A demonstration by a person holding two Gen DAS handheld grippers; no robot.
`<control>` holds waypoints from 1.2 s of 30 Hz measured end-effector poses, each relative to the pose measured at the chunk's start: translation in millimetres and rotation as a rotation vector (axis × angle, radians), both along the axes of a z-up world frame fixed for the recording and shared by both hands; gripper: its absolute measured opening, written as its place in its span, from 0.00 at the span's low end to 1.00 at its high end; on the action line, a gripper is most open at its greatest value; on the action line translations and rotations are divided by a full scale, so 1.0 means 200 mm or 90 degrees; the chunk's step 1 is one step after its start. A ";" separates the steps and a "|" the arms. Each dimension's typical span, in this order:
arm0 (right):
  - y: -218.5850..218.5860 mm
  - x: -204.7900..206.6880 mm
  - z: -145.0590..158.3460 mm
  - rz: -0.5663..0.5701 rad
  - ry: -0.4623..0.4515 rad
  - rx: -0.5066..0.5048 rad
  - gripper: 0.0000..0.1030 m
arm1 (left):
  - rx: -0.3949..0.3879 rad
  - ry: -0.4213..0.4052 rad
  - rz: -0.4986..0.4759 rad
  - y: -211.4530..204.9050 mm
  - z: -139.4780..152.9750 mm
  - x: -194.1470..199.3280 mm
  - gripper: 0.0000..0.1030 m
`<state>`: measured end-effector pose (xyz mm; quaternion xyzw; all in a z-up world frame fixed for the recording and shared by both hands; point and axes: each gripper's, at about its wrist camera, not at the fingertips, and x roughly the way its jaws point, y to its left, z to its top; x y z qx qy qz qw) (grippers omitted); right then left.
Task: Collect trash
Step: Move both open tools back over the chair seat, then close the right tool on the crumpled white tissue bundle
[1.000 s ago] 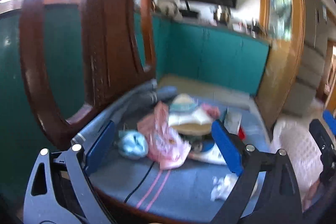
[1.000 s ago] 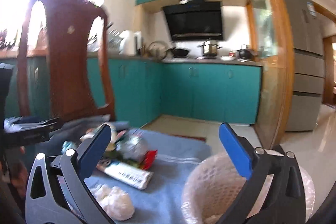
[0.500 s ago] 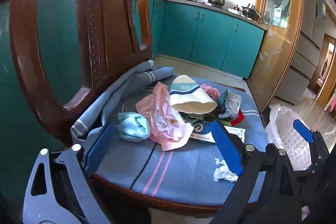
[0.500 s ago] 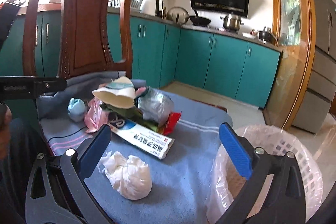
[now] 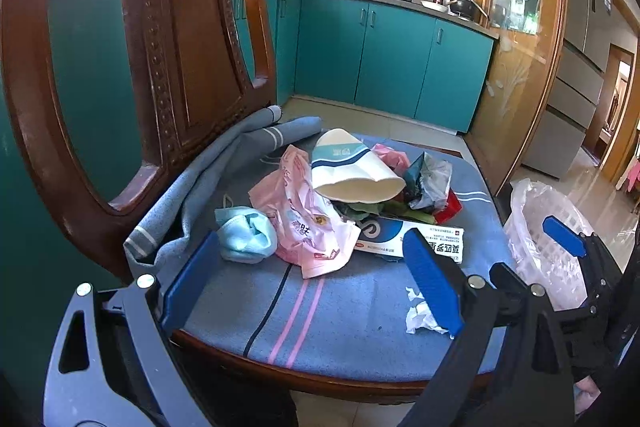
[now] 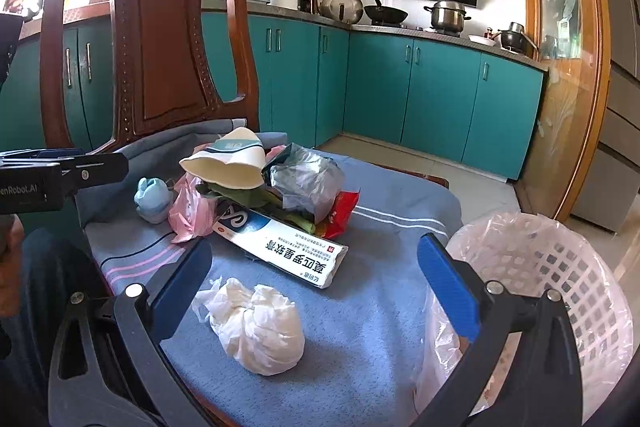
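Trash lies on the blue cushion (image 5: 328,311) of a wooden chair: a paper cup (image 5: 352,171) on its side, a pink plastic bag (image 5: 308,223), a crumpled blue mask (image 5: 246,233), a white and blue box (image 6: 280,247), a grey foil wrapper (image 6: 308,183) and a crumpled white tissue (image 6: 260,323). My left gripper (image 5: 310,281) is open and empty over the cushion's front edge, in front of the mask and bag. My right gripper (image 6: 316,291) is open and empty, with the tissue between its fingers' line. A white lattice bin (image 6: 552,299) with a clear liner stands right of the chair.
The chair's tall carved back (image 5: 176,39) rises at the left. Teal kitchen cabinets (image 6: 420,95) line the far wall, with pots on the counter. A glass and wood partition (image 5: 520,47) stands at the right. The tiled floor (image 6: 460,171) shows beyond the chair.
Both views have tilted down and closed in on the cushion. The trash pile and the bin now sit lower and larger in view. Both grippers stayed open.
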<state>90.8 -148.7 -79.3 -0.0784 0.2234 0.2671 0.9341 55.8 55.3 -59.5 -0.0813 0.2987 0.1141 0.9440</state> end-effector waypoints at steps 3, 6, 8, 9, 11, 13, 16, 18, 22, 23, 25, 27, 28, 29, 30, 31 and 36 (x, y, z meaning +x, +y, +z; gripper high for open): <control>0.00 0.00 0.00 0.001 0.001 -0.001 0.97 | -0.001 0.002 0.001 0.00 0.00 0.00 0.90; 0.00 0.00 0.00 0.000 0.001 -0.001 0.97 | -0.001 0.003 -0.001 0.00 0.00 0.00 0.90; 0.00 0.00 -0.01 0.000 0.003 -0.001 0.97 | 0.000 0.004 -0.002 -0.01 -0.01 0.00 0.90; 0.00 0.00 -0.01 0.001 0.005 -0.002 0.97 | 0.001 0.004 -0.003 -0.01 -0.01 0.00 0.90; 0.01 0.01 -0.02 0.006 0.011 -0.003 0.97 | 0.004 0.005 -0.002 -0.02 -0.01 0.00 0.90; 0.03 0.02 -0.04 0.019 0.029 -0.015 0.97 | 0.007 0.005 0.000 -0.02 -0.01 0.00 0.90; 0.08 0.03 -0.09 0.031 0.057 -0.051 0.97 | 0.007 0.006 0.005 -0.01 -0.01 -0.01 0.90; 0.11 0.03 -0.13 0.037 0.072 -0.068 0.97 | 0.005 0.006 0.008 0.00 -0.01 -0.01 0.90; 0.15 0.05 -0.20 0.049 0.110 -0.086 0.97 | 0.004 0.012 0.013 0.01 -0.02 -0.01 0.91; 0.16 0.06 -0.21 0.050 0.120 -0.091 0.97 | 0.004 0.013 0.013 0.01 -0.02 -0.01 0.91; 0.18 0.07 -0.25 0.046 0.141 -0.103 0.97 | 0.003 0.015 0.012 0.01 -0.03 -0.01 0.91; 0.20 0.10 -0.29 0.041 0.166 -0.112 0.97 | 0.004 0.019 0.012 0.01 -0.03 -0.01 0.91; 0.20 0.10 -0.31 0.041 0.175 -0.111 0.97 | 0.004 0.020 0.012 0.00 -0.03 -0.01 0.91; 0.20 0.11 -0.31 0.042 0.187 -0.106 0.97 | 0.004 0.022 0.012 0.01 -0.03 -0.01 0.91; 0.20 0.12 -0.32 0.043 0.194 -0.101 0.97 | 0.004 0.023 0.013 0.01 -0.03 -0.01 0.91; 0.19 0.13 -0.32 0.042 0.203 -0.094 0.97 | 0.002 0.023 0.014 0.01 -0.03 -0.01 0.91; 0.15 0.17 -0.34 0.032 0.240 -0.061 0.97 | -0.003 0.030 0.023 0.04 -0.05 -0.01 0.91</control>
